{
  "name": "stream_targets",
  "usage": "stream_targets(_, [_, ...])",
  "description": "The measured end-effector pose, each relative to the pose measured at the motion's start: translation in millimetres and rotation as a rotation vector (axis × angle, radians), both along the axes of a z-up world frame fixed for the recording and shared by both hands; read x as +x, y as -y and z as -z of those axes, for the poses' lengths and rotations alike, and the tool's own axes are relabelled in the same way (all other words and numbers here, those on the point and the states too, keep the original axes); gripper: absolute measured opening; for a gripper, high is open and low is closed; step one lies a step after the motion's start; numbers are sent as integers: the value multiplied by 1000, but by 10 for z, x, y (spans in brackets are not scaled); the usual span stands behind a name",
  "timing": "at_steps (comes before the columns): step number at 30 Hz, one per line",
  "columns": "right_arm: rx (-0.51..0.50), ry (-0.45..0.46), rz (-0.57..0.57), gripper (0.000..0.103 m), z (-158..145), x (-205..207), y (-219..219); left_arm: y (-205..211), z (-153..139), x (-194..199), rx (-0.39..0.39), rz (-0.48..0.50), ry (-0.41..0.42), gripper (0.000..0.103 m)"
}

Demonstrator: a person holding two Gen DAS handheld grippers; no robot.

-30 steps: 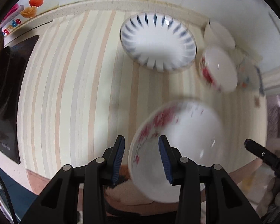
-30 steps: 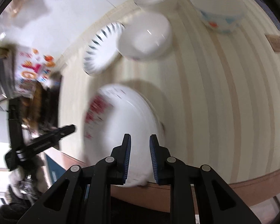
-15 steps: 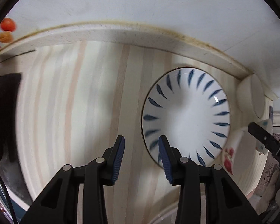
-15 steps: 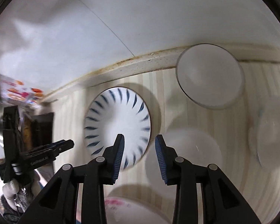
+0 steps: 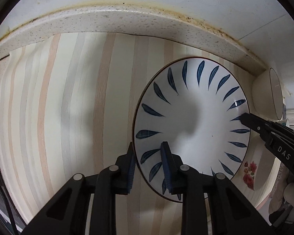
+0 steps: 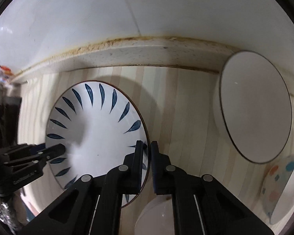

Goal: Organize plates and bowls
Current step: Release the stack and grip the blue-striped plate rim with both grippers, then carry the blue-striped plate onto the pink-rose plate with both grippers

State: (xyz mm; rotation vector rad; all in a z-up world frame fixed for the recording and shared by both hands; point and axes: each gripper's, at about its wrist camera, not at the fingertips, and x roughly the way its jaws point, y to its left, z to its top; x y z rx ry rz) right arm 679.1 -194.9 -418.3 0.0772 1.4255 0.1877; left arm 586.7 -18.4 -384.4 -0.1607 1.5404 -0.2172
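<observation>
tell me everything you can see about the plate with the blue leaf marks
The blue-leaf plate is a round, shallow, glossy white dish, ceramic by its look, with dark blue leaf strokes fanning around its inner wall and a thin dark rim line. It sits on the striped countertop near the speckled back ledge. The left gripper straddles its left rim, fingers apart. The right gripper has closed narrowly over the opposite rim. Whether it is lifted cannot be told. A floral bowl sits beside it, partly behind.
</observation>
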Motion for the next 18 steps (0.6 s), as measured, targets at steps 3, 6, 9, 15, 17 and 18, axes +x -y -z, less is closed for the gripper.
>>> stream_targets(3, [9,0,9,9,2,7,-21,13,-38,25,-2,-9,1,22])
stream_targets(6, [29,-5,23,9,6,6,-3,3,-176,47,0,-7,27,22])
stream_targets(9, [47,-1,27,9,-52,-43,63,4,-353,45,-5,-9,55,22])
stream_targets(15, [89,37,35,9,-307,-185,98,-57,-732,-32,-12,-2,102,22])
stream_targets(17, [103,51,32,9,-421,-247,113,-48,-881,-115,-9,2,120,22])
stream_targets(18, [111,61,32,9,-496,-291,123,-38,-924,-148,-7,4,124,22])
